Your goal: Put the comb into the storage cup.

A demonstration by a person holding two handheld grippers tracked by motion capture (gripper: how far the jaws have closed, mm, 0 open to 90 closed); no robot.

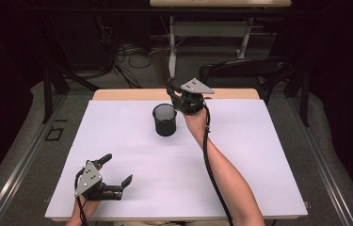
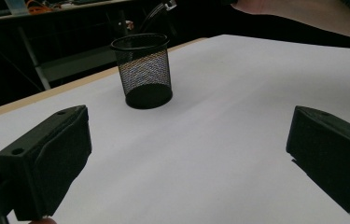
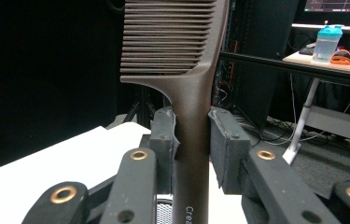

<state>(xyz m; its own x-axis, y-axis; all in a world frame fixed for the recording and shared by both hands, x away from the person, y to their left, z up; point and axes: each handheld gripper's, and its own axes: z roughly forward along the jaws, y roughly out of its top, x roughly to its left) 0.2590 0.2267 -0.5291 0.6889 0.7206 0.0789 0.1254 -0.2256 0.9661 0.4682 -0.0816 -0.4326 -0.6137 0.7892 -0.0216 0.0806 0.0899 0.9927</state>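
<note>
A dark brown comb (image 3: pixel 189 93) stands upright between the jaws of my right gripper (image 3: pixel 191 135), which is shut on its handle, teeth at the top. In the high view that right gripper (image 1: pixel 179 96) hovers just right of and above a black mesh cup (image 1: pixel 164 119) standing at the middle back of the white table. The cup (image 2: pixel 142 70) is upright, and whether anything is in it I cannot tell. My left gripper (image 1: pixel 116 170) rests low near the front left corner, its jaws wide open with only bare table between the fingers (image 2: pixel 46 158).
The white table top (image 1: pixel 259 155) ends in a wooden strip at the back edge. Behind it stand a dark chair (image 1: pixel 249 70) and a desk frame with cables. A blue bottle (image 3: pixel 326 42) sits on a far desk.
</note>
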